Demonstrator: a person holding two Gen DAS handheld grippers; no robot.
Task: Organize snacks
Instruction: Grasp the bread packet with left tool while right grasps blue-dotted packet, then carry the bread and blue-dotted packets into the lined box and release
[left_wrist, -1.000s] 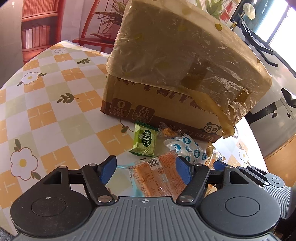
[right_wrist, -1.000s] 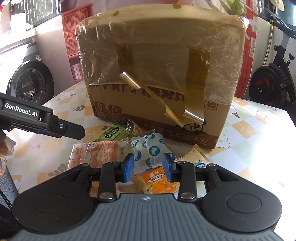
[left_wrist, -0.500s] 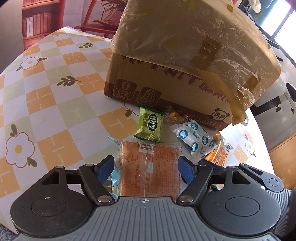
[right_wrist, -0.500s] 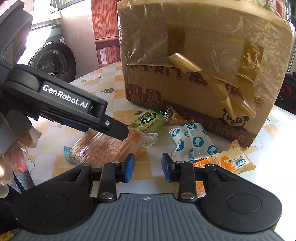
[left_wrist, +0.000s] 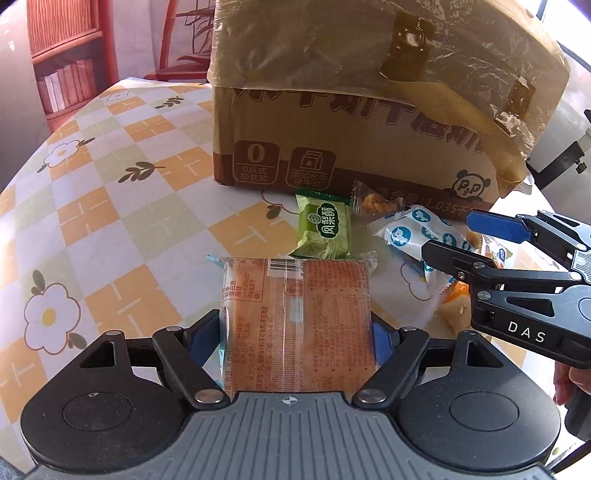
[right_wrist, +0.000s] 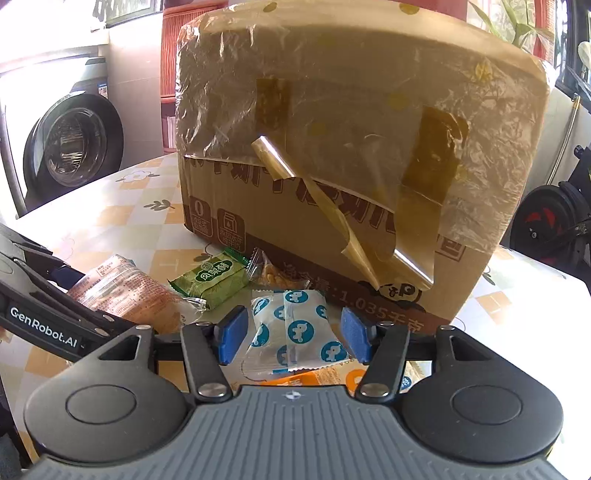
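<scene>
Left gripper (left_wrist: 297, 334) straddles the large orange packet (left_wrist: 297, 325), its jaws set wide and still easing apart, one blue pad at each long edge of the wrapper. Whether the pads press the film cannot be told from the left wrist view; the packet looks to lie flat on the tablecloth (left_wrist: 110, 206), in front of the cardboard box (left_wrist: 332, 122), so this reads as lining up for a grasp across its width rather than a hold.

Right gripper (right_wrist: 290, 334) works the neighbouring pile, its jaws freshly spread to a middling gap around the white packet with blue animal prints (right_wrist: 295, 332). That packet sits between the pads, seemingly clear of both, and rests partly on an orange-and-white packet (right_wrist: 332, 380) beneath it. The spread seems chosen to clear the puffy wrapper before closing.

A green packet (left_wrist: 325, 230) and a small clear sachet of yellow pieces (left_wrist: 373, 201) lie closer to the box, the sachet almost against its base. All five snacks cluster at the foot of the box's printed side, likely because the box is their destination; its upper part is draped in plastic film with tape peeling loose, and no opening shows from either camera.

With nothing yet lifted, the sorting appears at an early stage. Thin, slippery wrappers may slide or crumple when pinched.
</scene>
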